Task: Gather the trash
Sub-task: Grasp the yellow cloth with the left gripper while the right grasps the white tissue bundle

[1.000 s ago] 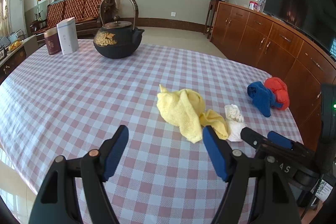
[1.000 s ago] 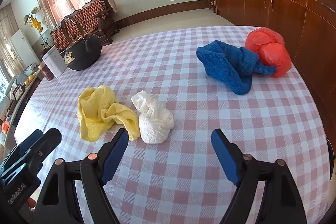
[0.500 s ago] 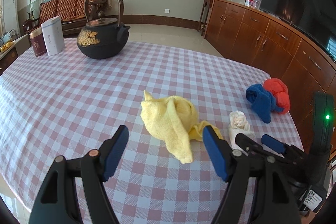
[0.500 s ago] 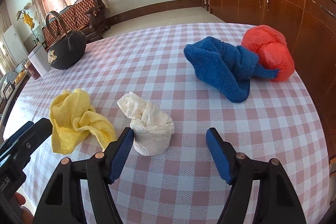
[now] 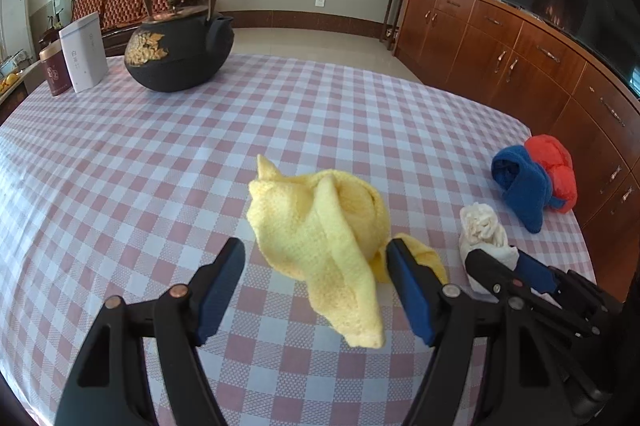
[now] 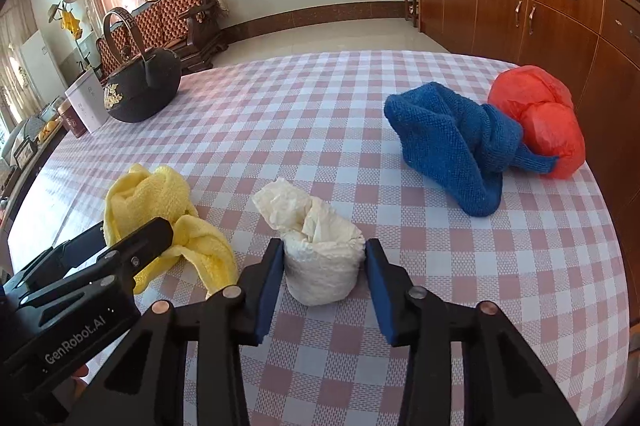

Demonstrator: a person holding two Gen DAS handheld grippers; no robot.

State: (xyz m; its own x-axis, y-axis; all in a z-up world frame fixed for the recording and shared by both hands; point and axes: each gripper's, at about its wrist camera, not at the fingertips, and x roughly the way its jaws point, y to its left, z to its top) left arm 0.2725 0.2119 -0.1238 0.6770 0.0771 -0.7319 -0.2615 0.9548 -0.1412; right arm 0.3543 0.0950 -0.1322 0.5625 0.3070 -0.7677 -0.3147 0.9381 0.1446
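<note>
A: Where does the trash sit?

B: The white crumpled wad point(image 6: 320, 258) lies on the checked counter point(image 6: 500, 266), right between the blue pads of the right tool point(image 6: 325, 276). The jaws are narrowed to about its width, pads just beside or perhaps touching its sides; I can't tell that they press it yet.

A: And the left tool point(image 5: 314, 290)?

B: Spread wide, with the yellow cloth point(image 5: 320, 230) between its fingers, gripping nothing.

A: How will the wad handle?

B: By the look of it, very light and soft, paper or thin plastic bunched up. It should squash under the pads rather than resist, so I'd take it around the fuller lower body, not the loose twisted top, which could tear or slip out.

A: Anything else to collect?

B: An orange crumpled bag point(image 6: 538, 118) rests at the far right edge, touching a blue cloth point(image 6: 452, 142). It likely counts as trash too, thin and slippery. The teapot point(image 5: 178, 54) and tins stand well apart at the far side.
</note>
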